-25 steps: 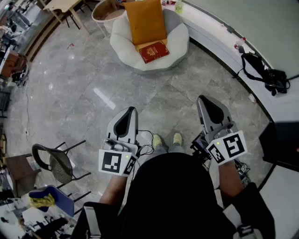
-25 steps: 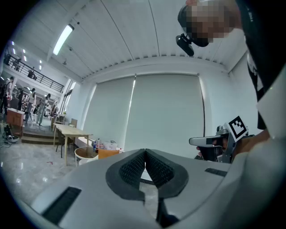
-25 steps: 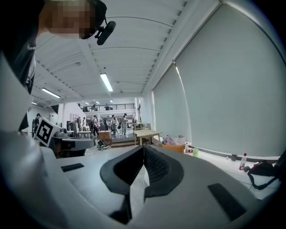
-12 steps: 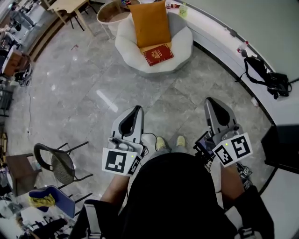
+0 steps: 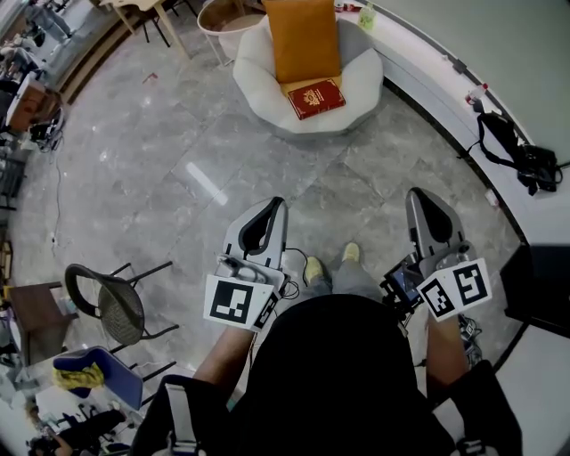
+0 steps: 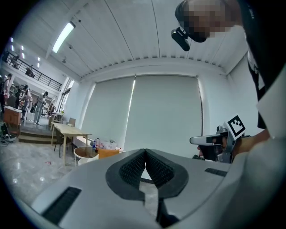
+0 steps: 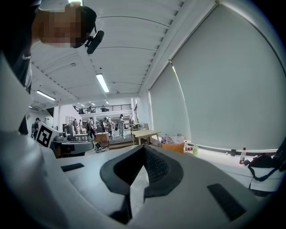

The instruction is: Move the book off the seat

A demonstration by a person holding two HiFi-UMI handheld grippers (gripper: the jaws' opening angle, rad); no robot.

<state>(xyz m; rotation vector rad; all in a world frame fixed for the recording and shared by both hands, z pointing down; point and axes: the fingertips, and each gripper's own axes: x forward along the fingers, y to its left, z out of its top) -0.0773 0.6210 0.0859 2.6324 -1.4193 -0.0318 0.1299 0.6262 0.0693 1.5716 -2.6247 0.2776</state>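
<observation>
A red book (image 5: 316, 98) lies on the front of a round white seat (image 5: 363, 85), below an upright orange cushion (image 5: 303, 37), at the top of the head view. Both grippers are held low near the person's body, far from the seat. My left gripper (image 5: 274, 204) points toward the seat with its pads together and nothing between them (image 6: 145, 151). My right gripper (image 5: 422, 195) is likewise shut and empty (image 7: 144, 146). The book does not show in either gripper view. The cushion (image 6: 108, 153) peeks over the left jaws.
A black mesh chair (image 5: 107, 307) and a blue chair (image 5: 93, 374) stand at the left. A white curved ledge (image 5: 427, 67) runs along the right with a black bag (image 5: 527, 162) and a green bottle (image 5: 366, 16) on it. A round tub (image 5: 223, 13) sits beside the seat.
The seat and book have shifted right and slightly up in the head view, and the person's feet have stepped. Both grippers have stayed shut and empty, drifting right in the picture.
</observation>
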